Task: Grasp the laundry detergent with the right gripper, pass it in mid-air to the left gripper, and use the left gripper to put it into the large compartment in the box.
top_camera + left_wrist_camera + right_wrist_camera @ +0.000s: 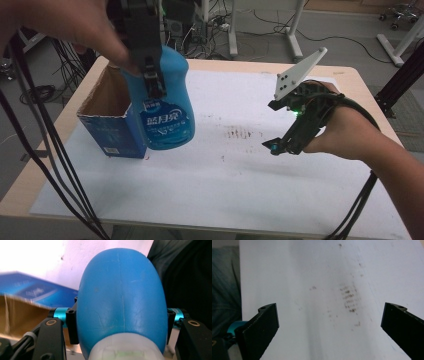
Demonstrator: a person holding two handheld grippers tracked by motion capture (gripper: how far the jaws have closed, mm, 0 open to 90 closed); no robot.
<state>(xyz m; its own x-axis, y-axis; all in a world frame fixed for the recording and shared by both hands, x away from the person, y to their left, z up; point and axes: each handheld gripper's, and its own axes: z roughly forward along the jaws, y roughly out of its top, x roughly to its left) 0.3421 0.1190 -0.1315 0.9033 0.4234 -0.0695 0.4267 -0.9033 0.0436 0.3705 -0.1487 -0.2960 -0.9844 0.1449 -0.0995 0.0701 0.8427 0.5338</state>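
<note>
My left tongs (pixel 152 82) grip one blue bottle (pixel 167 107) by its sides, lifted clear of the table (pixel 345 75), just beside one open blue carton (pixel 107 120), partly in front of it. The bottle's cap end is cut off at the bottom of the left gripper view, and my hand hides its top from above. My right tongs (pixel 285 127) stand wide apart and empty over the white sheet (pixel 240 170), above a patch of brown smudges (pixel 240 133). The carton's inside is hard to make out.
</note>
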